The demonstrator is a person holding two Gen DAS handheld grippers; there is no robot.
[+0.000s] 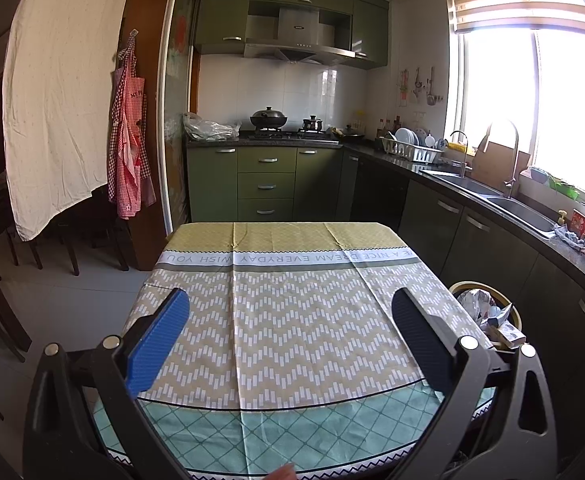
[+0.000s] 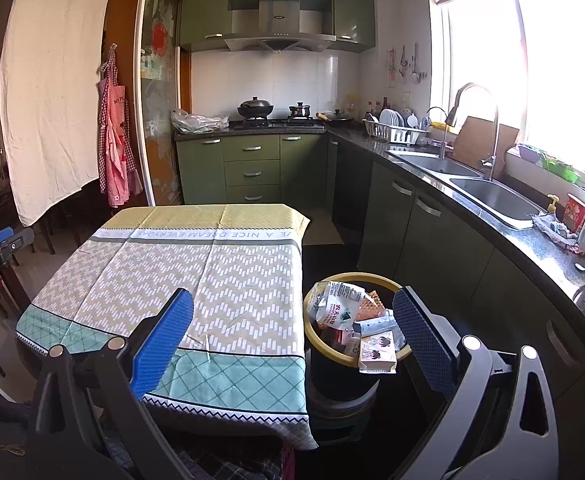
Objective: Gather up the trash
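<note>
While two grippers gape, one bin (image 2: pixel 312 334) holds trash (image 2: pixel 342 308).

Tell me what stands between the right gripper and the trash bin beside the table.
Nothing visible does. The right gripper is open and empty, and the trash bin sits just ahead between its fingers, beside the table. Wrappers and a small carton already fill it to the rim.
</note>
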